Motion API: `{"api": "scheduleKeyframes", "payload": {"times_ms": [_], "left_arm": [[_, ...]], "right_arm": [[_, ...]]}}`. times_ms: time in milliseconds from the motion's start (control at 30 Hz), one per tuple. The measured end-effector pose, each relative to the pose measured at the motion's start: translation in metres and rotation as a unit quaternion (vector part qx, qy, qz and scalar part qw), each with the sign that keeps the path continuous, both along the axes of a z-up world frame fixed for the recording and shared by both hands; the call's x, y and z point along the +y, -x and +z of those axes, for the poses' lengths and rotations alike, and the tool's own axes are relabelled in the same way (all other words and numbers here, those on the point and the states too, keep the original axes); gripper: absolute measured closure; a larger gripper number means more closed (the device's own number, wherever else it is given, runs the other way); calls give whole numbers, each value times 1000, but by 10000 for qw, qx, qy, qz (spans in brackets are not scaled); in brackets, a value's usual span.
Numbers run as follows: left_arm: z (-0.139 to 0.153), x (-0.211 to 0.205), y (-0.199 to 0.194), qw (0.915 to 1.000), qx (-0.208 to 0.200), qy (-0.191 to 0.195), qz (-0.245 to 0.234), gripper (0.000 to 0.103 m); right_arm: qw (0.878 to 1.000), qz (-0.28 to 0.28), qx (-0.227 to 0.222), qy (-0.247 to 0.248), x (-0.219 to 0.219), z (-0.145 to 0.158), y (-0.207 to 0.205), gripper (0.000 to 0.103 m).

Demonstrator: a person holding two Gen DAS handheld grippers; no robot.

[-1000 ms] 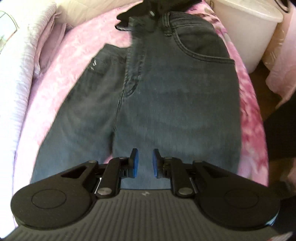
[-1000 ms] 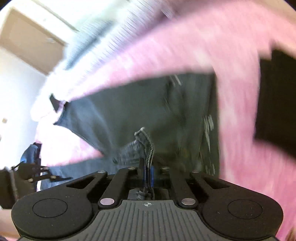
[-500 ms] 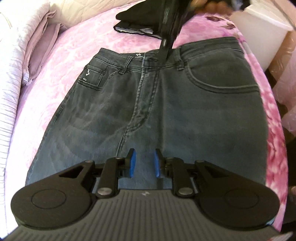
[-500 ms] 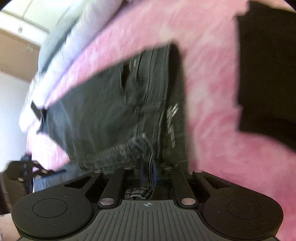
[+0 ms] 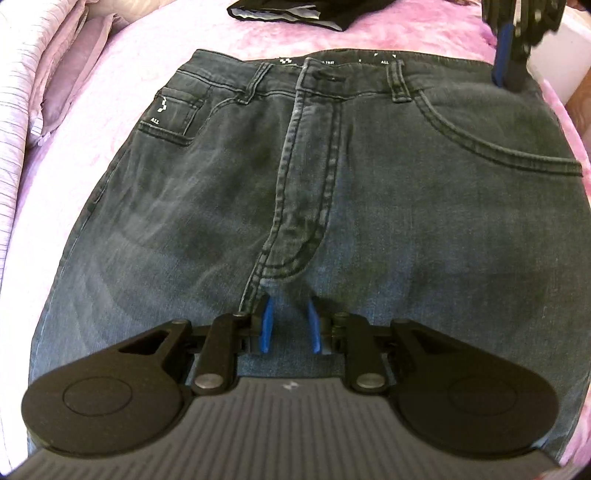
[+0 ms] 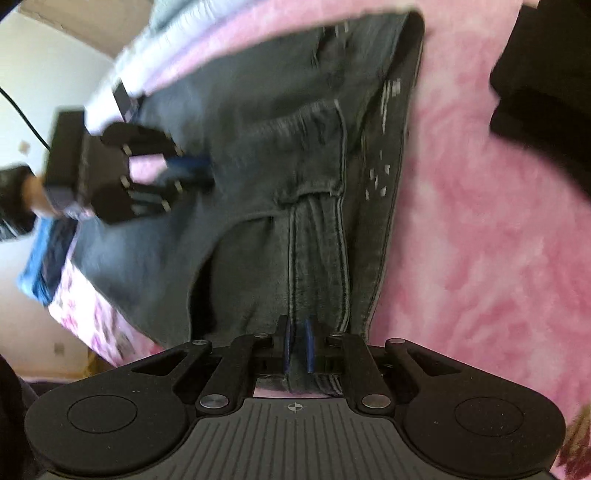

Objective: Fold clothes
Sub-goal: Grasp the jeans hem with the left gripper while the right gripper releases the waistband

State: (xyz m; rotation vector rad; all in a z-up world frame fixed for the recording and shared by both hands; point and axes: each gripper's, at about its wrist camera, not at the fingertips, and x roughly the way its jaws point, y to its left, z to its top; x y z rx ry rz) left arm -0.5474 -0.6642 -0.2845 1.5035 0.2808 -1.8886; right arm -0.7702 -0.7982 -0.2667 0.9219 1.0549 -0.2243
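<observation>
Dark grey jeans point(image 5: 369, 177) lie front up and spread flat on the pink bedspread point(image 5: 122, 110), waistband at the far side. My left gripper point(image 5: 289, 325) is open and empty, low over the crotch just below the fly. It also shows in the right wrist view point(image 6: 199, 171). My right gripper point(image 6: 297, 345) is shut on the jeans' waistband point(image 6: 317, 288) at the side seam. It shows in the left wrist view point(image 5: 511, 55) at the waistband's far right corner.
A folded black garment point(image 5: 295, 13) lies beyond the waistband, also in the right wrist view point(image 6: 546, 92). Pale quilted bedding point(image 5: 22, 92) is bunched along the left. A white bin point(image 5: 557, 70) stands off the bed's right edge.
My right gripper has drawn the waistband from its middle out to its right corner and laid it flat. The jeans now lie spread. My left gripper stayed open over the crotch.
</observation>
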Motion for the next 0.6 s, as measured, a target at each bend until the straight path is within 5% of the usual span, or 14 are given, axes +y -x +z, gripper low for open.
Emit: {"api": "scheduleKeyframes", "payload": {"times_ms": [200,367,600], "left_arm": [[2,-3,4,9999,-83,-61,63,86],[33,14,-22,9983,-11,108,576,84],[59,69,-123,9890,-566,274,1342,84]], "right_arm": [[9996,152,231,-8,4,18,0,93],[9967,-152,46,801,-4,65,-13,93],[9758,567,219,2100,20,82,-94,92]]}}
